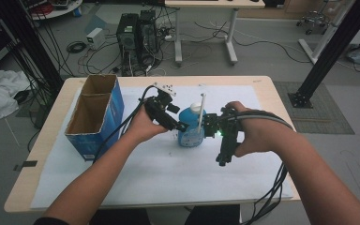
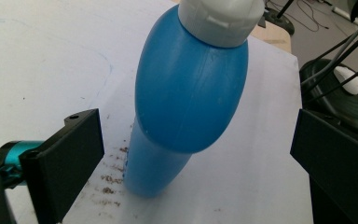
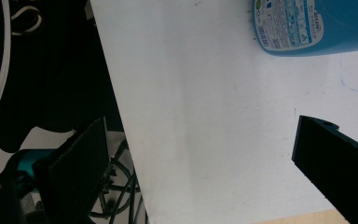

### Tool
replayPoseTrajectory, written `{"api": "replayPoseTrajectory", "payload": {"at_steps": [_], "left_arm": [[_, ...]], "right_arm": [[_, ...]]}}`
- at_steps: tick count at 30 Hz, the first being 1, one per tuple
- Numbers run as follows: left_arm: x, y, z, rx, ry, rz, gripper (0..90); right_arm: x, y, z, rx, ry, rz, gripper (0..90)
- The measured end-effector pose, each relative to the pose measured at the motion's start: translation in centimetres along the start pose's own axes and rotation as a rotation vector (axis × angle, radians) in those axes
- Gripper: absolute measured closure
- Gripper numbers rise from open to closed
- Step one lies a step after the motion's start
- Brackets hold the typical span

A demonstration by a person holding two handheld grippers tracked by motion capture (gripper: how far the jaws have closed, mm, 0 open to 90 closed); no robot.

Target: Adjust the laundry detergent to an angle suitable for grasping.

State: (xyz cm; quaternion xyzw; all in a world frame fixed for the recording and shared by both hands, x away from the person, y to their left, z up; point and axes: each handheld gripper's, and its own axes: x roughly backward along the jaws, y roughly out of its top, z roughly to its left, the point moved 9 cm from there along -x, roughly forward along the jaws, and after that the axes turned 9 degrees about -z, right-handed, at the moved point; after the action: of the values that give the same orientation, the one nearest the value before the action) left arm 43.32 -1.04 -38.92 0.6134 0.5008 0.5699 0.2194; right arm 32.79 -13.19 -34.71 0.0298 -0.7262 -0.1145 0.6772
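Bottle (image 2: 186, 93) stands upright mid-table between the spread jaws of the left gripper (image 1: 180, 125), right gripper (image 3: 205, 163) also open; an off-centre squeeze could topple it

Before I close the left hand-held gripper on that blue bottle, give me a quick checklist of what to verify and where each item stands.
1. Blue bottle upright on the white sheet: ok.
2. Left hand-held gripper open, jaws either side of the bottle: ok.
3. Jaws touching the bottle: not yet, gaps show on both sides.
4. Right hand-held gripper open and holding nothing: ok.
5. Cap fully shut: cannot tell.
6. Cardboard box well apart from the bottle: ok.
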Motion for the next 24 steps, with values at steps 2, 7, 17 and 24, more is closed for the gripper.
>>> {"api": "replayPoseTrajectory", "payload": {"at_steps": [2,7,17,24], "left_arm": [[-0.3,0.2,-0.1,-0.012,-0.003,0.012,2.6],[-1.1,0.7,-0.2,-0.029,0.005,0.039,2.6],[-3.3,1.5,-0.1,-0.070,0.032,0.122,2.6],[-4.1,1.8,0.1,-0.071,0.040,0.148,2.6]], "right_arm": [[-0.1,0.0,0.0,0.000,0.001,0.000,3.3],[-0.1,0.0,-0.1,-0.002,0.003,0.002,3.3],[-0.4,-0.7,-0.5,-0.025,0.008,-0.007,3.3],[-0.3,-0.9,-0.7,-0.025,0.010,-0.006,3.3]]}}
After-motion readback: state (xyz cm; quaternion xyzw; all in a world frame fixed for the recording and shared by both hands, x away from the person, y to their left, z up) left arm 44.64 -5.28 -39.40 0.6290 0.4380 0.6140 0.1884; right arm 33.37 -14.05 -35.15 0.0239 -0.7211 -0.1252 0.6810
